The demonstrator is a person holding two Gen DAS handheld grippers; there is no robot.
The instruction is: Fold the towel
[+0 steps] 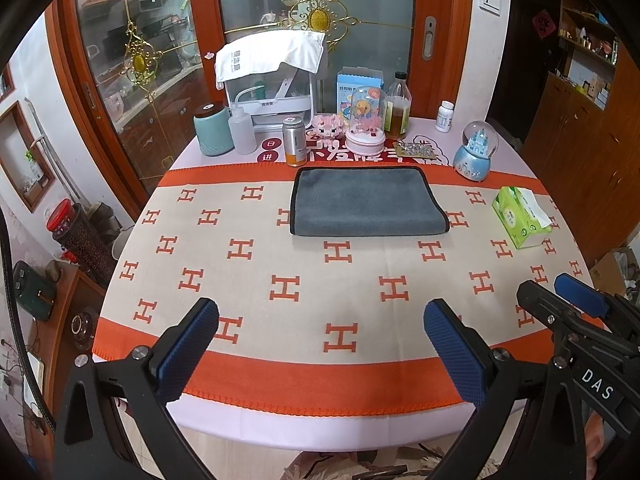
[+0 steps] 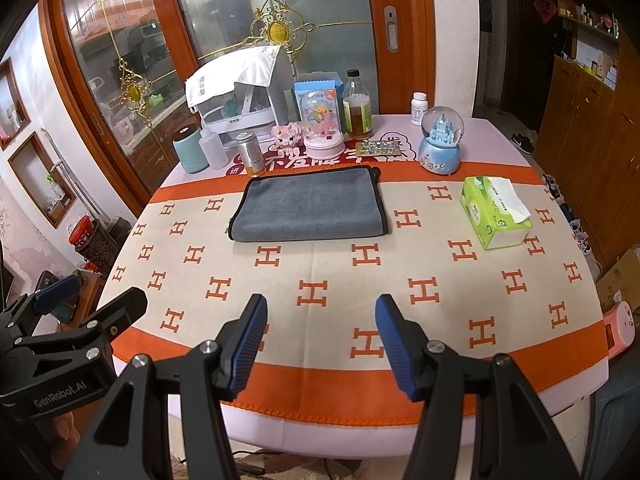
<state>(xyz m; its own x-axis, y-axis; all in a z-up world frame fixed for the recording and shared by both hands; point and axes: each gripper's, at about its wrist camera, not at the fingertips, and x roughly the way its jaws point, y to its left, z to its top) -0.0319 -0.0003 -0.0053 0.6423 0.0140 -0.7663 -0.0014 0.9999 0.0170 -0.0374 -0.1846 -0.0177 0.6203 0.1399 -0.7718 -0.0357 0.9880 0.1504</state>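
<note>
A grey towel (image 1: pixel 366 202) with black edging lies folded flat on the far half of the orange and cream table cloth (image 1: pixel 280 264); it also shows in the right wrist view (image 2: pixel 310 204). My left gripper (image 1: pixel 320 320) is open and empty, held above the near edge of the table, well short of the towel. My right gripper (image 2: pixel 320 316) is open and empty too, above the near edge. The right gripper also shows at the right of the left wrist view (image 1: pixel 560 292), and the left gripper at the left of the right wrist view (image 2: pixel 92 288).
A green tissue pack (image 1: pixel 520 216) lies right of the towel. Behind the towel stand a blue snow globe (image 1: pixel 476 152), a pink dome toy (image 1: pixel 366 120), bottles (image 1: pixel 398 106), a metal can (image 1: pixel 295 140), a teal jar (image 1: pixel 212 128) and a white rack (image 1: pixel 272 80). Glass doors stand behind.
</note>
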